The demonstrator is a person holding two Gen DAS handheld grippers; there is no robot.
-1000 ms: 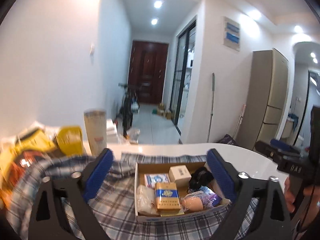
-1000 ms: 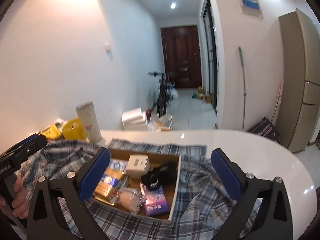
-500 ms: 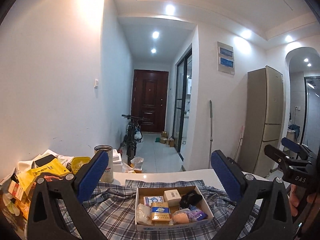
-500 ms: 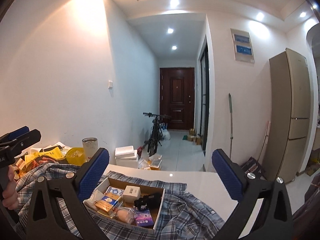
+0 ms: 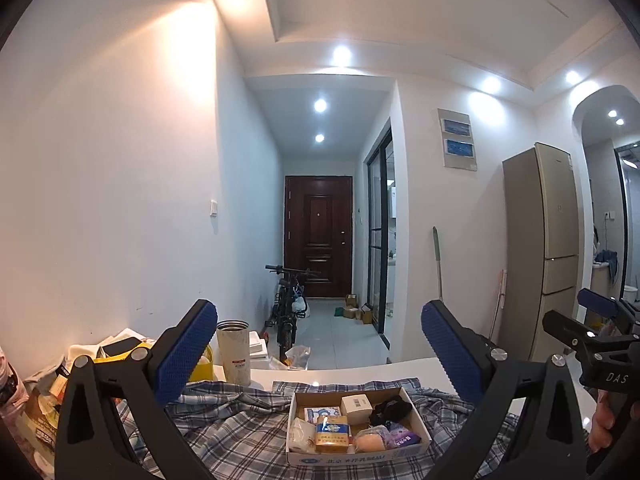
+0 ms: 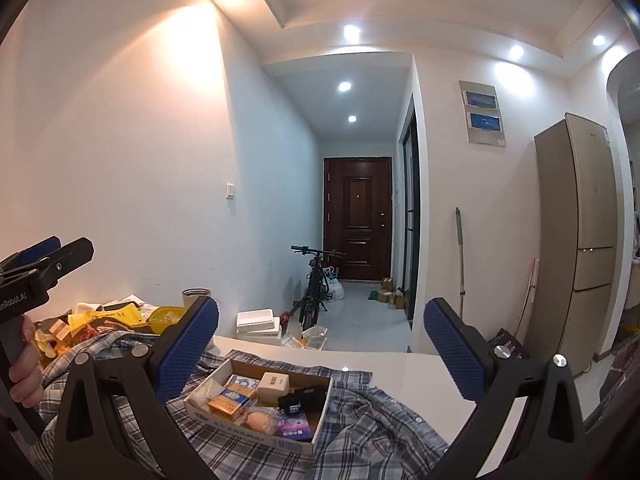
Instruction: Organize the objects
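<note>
White counter [image 6: 400,364], draped with a plaid shirt [image 5: 224,432], occupies the foreground of a room with a hallway and dark door behind. Cardboard box [image 5: 356,456] rests on the shirt, filled with small items: a yellow packet [image 5: 331,434], a white carton [image 5: 355,403], a black object [image 5: 390,407]. Left claw [image 5: 318,352] and right claw [image 6: 320,344] both stand wide open and empty. Compared with one second ago, both claws have risen and drawn back, so the box now appears smaller and lower in each view. Withdrawal with nothing held suggests the packing step is finished or paused. Clutter of yellow bags [image 6: 100,320] and a metal cup [image 5: 234,352] at the counter's left end appears to remain unsorted.
</note>
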